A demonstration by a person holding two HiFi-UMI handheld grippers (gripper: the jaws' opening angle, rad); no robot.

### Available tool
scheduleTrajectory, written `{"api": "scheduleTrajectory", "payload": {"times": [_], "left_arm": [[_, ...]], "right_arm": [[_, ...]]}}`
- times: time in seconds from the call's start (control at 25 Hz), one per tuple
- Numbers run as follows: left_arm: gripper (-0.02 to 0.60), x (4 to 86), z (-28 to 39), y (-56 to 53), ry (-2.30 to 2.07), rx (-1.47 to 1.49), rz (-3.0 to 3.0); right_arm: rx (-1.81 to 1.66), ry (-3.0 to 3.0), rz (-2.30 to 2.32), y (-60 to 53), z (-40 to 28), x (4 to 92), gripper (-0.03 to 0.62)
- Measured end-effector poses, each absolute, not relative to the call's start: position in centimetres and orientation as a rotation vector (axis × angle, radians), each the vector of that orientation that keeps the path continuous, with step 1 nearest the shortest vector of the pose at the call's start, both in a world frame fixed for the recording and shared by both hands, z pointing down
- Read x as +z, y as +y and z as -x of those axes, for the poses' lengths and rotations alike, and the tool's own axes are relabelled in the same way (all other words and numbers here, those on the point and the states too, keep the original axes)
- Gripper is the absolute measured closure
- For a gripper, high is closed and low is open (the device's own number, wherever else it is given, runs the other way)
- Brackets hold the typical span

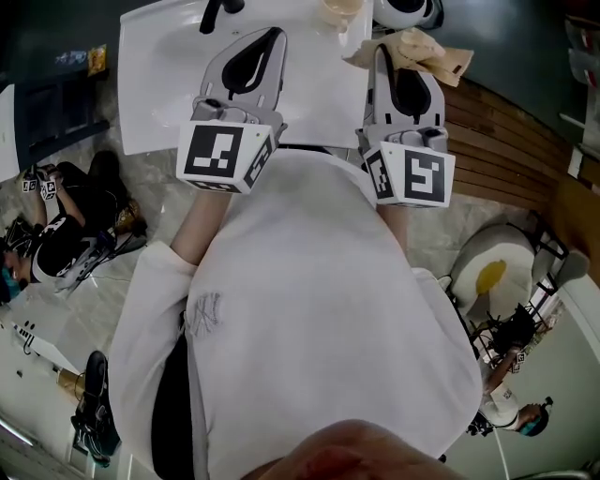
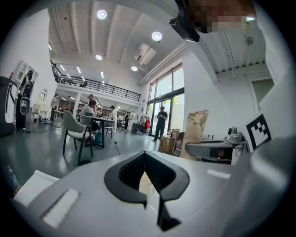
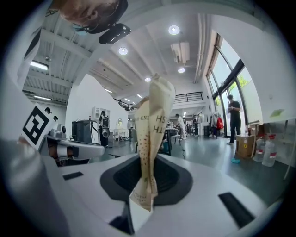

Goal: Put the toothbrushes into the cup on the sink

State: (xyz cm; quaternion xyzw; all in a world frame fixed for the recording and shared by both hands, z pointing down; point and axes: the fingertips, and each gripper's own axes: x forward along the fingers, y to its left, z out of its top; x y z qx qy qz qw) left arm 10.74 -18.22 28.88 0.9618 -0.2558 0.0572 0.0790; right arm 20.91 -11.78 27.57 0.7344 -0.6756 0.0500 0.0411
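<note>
Over the sink's near edge, the left gripper is pressed together and looks empty. The right gripper pinches a crumpled paper wrapper that stands up from its jaws. Whether it holds a toothbrush cannot be told. The cup sits at the far edge, just left of the wrapper and nearer the right gripper. Only the head view shows the cup plainly; the wrapper's print shows only in the right gripper view.

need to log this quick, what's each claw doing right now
Left claw: closed, nothing in it.
Right claw: closed on a crumpled printed paper wrapper.
</note>
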Motion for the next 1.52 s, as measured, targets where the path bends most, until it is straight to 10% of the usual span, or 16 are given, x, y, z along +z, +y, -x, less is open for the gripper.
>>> {"api": "scheduleTrajectory", "payload": {"times": [1.52], "left_arm": [[0.597, 30.2, -6.8, -24.0, -0.989, 0.204, -2.726]], "right_arm": [[0.110, -2.197, -2.179, -24.5, -25.2, 30.6, 0.530]]}}
